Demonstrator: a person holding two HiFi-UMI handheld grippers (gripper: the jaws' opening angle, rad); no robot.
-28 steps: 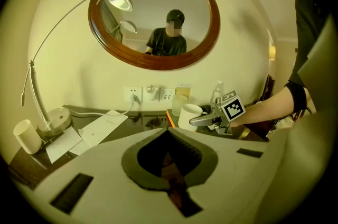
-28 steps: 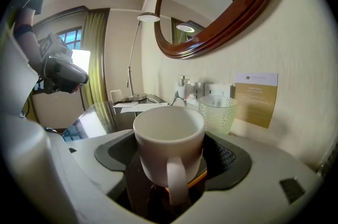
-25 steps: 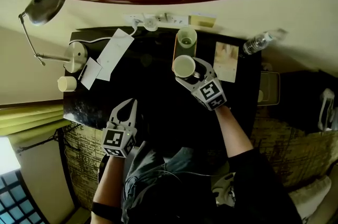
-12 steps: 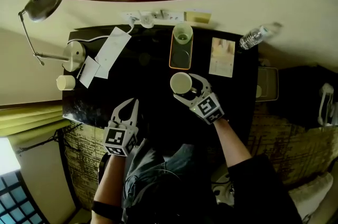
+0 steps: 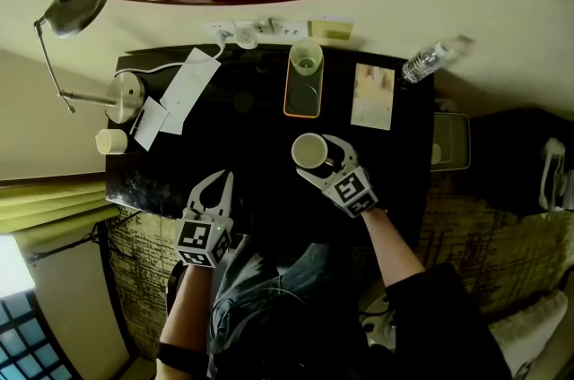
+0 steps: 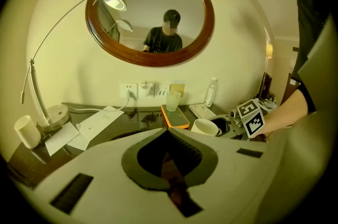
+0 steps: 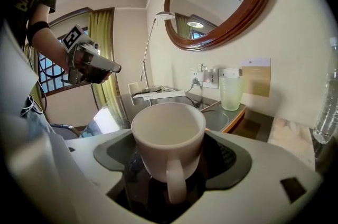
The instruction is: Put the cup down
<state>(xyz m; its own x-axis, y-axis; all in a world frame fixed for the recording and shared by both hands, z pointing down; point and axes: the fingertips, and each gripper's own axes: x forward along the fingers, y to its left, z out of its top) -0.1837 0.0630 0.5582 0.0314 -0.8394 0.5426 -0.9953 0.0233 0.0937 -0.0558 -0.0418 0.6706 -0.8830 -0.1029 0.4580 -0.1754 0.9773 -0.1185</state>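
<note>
Cup now clear of tray, nearer tabletop centre, clamped in my right hand-held gripper, jaws wide. Lowering step; next I seat base, then release.

Dark glossy table pushed against the wall. Lamp base sits at the far left corner, with a small white cup near it on the left edge. Two sheets of paper lie beside the lamp. Orange tray is at the middle of the back edge, a leaflet is to its right, and a water bottle stands upright at the far right corner
</note>
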